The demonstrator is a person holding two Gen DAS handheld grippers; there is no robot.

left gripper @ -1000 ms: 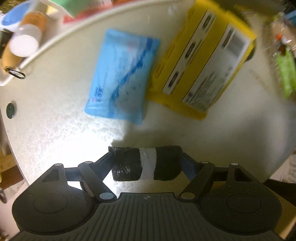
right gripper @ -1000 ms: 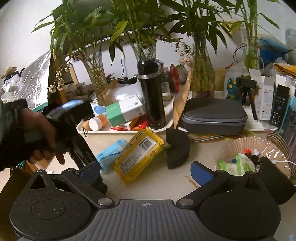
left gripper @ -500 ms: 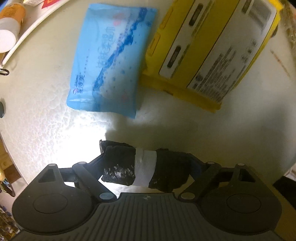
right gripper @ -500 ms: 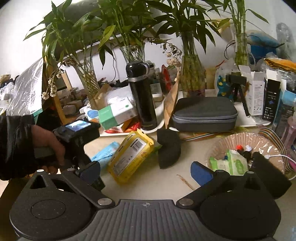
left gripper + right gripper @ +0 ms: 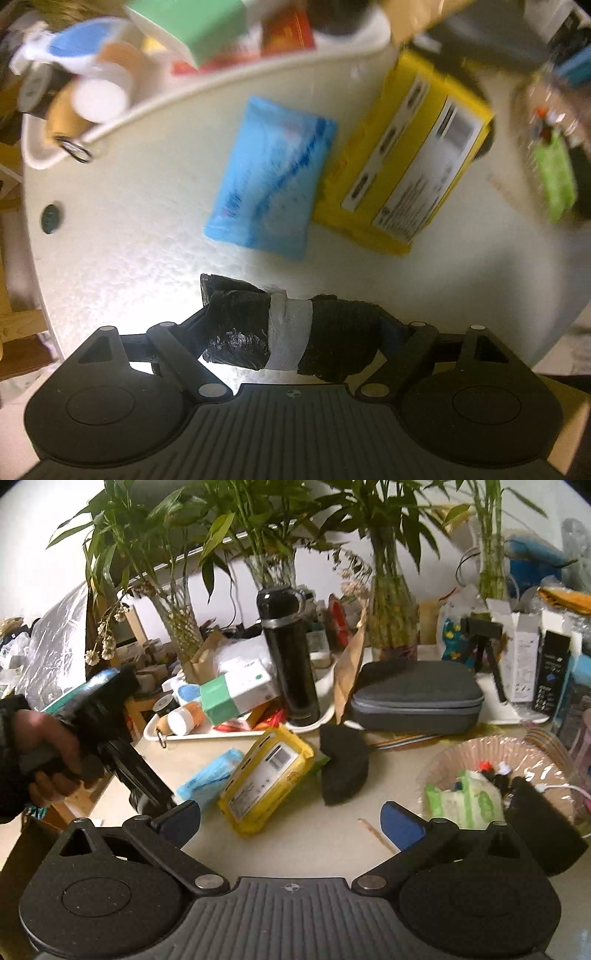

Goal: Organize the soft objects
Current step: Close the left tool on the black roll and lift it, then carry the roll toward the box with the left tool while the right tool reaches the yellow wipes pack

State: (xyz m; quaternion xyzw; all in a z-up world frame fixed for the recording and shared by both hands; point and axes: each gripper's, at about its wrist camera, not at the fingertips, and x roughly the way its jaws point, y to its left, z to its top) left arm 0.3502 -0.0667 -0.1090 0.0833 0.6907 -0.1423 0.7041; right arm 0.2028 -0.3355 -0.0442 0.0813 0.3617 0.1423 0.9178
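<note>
Left wrist view, left to right. White tray [image 5: 110,122] at upper left, holding a white-capped bottle [image 5: 98,98] and a green-and-white box [image 5: 192,26]; view is blurred there. Pale tabletop [image 5: 122,221] below it. Blue tissue pack [image 5: 271,177] lies flat mid-table, its right edge touching the yellow packet [image 5: 410,162]. Nearer the camera, the left gripper [image 5: 295,332] is clamped on a black roll with a white band [image 5: 291,328]: the roll lies crosswise between the two fingers, one end against each pad, held above the tabletop just short of the blue pack.

Right wrist view, left to right. Person's left hand [image 5: 44,753] grips the other tool's handle at far left. Blue tissue pack [image 5: 210,775] and yellow packet [image 5: 266,779] side by side, touching. Black sponge [image 5: 343,764] just right of the yellow packet. Right gripper [image 5: 291,821] has its jaws spread wide, blue pads [image 5: 402,823] bare, nothing between them. Basket [image 5: 480,753] at right holds a green wipes pack [image 5: 461,805].
</note>
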